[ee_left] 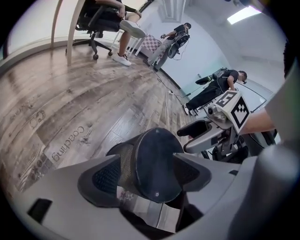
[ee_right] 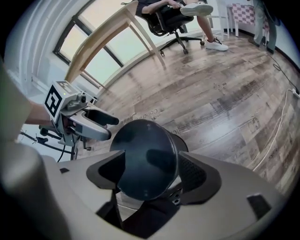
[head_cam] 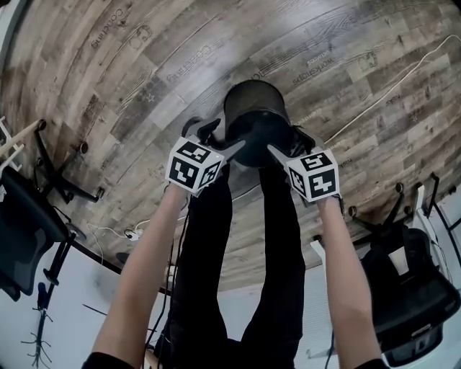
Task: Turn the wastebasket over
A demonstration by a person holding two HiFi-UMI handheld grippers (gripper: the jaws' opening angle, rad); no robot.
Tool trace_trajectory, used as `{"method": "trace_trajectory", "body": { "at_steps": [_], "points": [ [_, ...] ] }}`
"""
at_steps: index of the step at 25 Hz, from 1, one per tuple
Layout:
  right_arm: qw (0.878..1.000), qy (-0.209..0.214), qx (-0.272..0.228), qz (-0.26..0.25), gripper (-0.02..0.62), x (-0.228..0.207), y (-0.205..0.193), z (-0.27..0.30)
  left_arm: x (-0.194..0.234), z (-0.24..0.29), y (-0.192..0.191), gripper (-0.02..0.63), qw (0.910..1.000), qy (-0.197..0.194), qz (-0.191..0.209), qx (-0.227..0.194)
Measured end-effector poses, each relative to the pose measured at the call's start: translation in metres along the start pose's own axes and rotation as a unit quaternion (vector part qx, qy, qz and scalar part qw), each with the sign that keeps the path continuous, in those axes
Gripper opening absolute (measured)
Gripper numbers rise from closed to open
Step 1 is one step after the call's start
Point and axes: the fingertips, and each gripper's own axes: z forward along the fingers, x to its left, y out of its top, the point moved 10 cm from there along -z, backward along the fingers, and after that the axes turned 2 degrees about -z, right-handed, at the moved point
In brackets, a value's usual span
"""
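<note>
A black mesh wastebasket [head_cam: 253, 101] stands on the wooden floor with its solid round base [head_cam: 259, 137] facing up at me. My left gripper [head_cam: 220, 138] is at the base's left side and my right gripper [head_cam: 288, 144] at its right side. In the left gripper view the base [ee_left: 152, 164] fills the gap between the wide-spread jaws of the left gripper [ee_left: 147, 161], and the pads do not press on it. The right gripper [ee_right: 152, 157] likewise stands open around the base [ee_right: 143, 161]. Each gripper shows in the other's view.
My legs in black trousers [head_cam: 245, 245] stand just behind the basket. Black office chairs sit at the left [head_cam: 21, 230] and right [head_cam: 410, 288]. A white cable [head_cam: 403, 76] runs across the floor. A seated person [ee_right: 187, 9] and a wooden table leg [ee_right: 98, 40] are farther off.
</note>
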Motion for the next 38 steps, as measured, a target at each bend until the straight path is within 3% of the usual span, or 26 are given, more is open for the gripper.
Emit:
{"method": "trace_trajectory", "body": {
  "at_steps": [9,17,23,32,38],
  "points": [
    [1.000,0.000,0.031,0.004,0.345,-0.021,-0.015,0.030,0.014,0.032,-0.023,0.370,0.9992,-0.005,-0.024,0.030],
    [0.998,0.050,0.047,-0.003,0.348,-0.032,-0.011,0.038,0.023,0.043,-0.023,0.371,0.9972,-0.040,-0.021,0.060],
    [0.997,0.066,0.045,-0.010,0.348,-0.035,-0.011,0.039,0.028,0.046,-0.017,0.364,0.9943,-0.065,-0.014,0.083],
    [0.998,0.044,0.034,-0.017,0.345,-0.030,-0.007,0.035,0.017,0.042,-0.007,0.339,0.9956,-0.027,0.001,0.090],
    [0.999,0.020,-0.002,-0.039,0.342,-0.031,0.024,0.022,0.019,0.024,0.025,0.322,0.9985,0.002,0.032,0.044]
  ]
}}
